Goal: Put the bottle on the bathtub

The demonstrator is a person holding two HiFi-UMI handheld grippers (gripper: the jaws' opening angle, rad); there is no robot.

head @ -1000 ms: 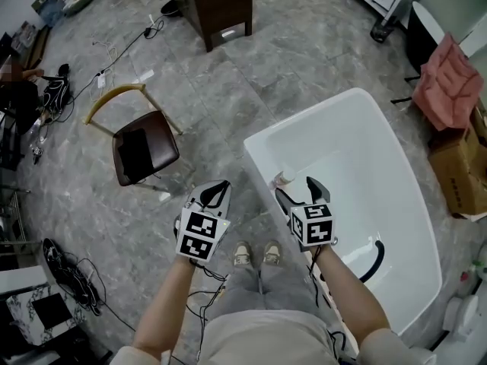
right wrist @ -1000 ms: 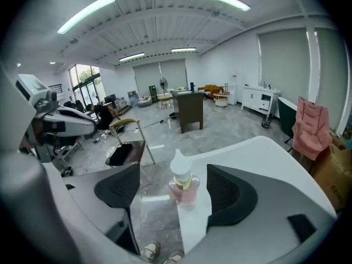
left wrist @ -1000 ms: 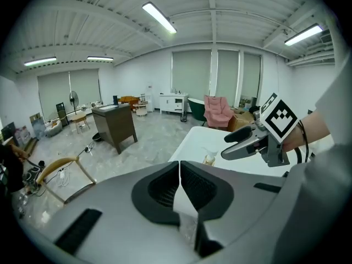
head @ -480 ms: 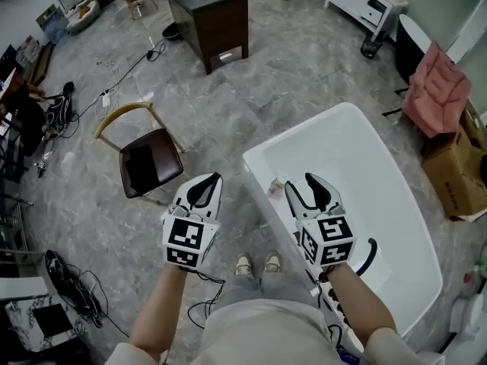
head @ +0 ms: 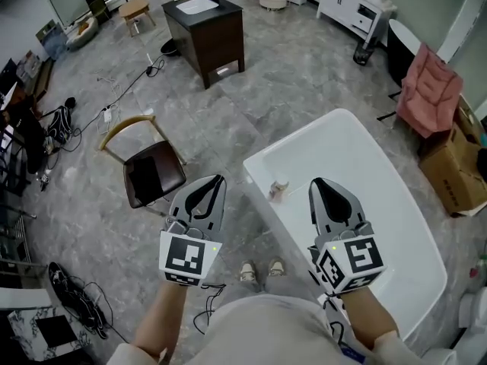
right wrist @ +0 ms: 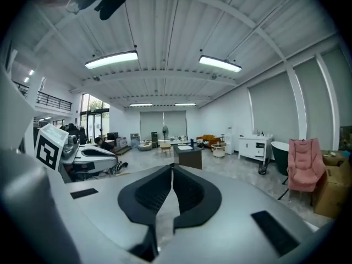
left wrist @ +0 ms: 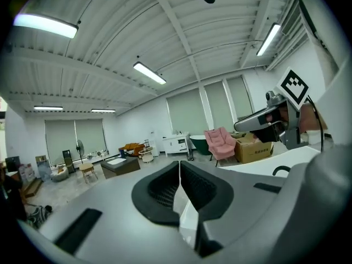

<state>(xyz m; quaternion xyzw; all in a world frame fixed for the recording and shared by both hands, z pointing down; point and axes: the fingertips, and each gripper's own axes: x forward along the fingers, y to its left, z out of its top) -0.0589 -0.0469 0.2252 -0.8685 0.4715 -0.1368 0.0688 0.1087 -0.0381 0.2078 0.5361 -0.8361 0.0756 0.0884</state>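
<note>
One white bathtub (head: 365,169) fills the right half of my head view, and I treat its rim as the surface for this job. Both tools hang near its near-left corner: the left gripper (head: 215,182) over the floor just outside the left edge, the right gripper (head: 319,185) over the basin. In the left gripper view the fingers (left wrist: 159,188) are pressed together with nothing between them. The right gripper view shows its fingers (right wrist: 148,194) pressed together the same way, also empty.

The bottle (head: 278,188) is the smallest thing here. It sits at the near-left corner of the tub, on or just inside the left edge; from this height I cannot tell which. It looks small and pale, so I judge it light, rigid, likely smooth and easy to tip. I would take hold round the middle of its body.

Its label, its fill and whether it stands quite upright are too small to make out. Neither gripper view shows it. My right gripper and arm cover part of the tub's near end.
</note>
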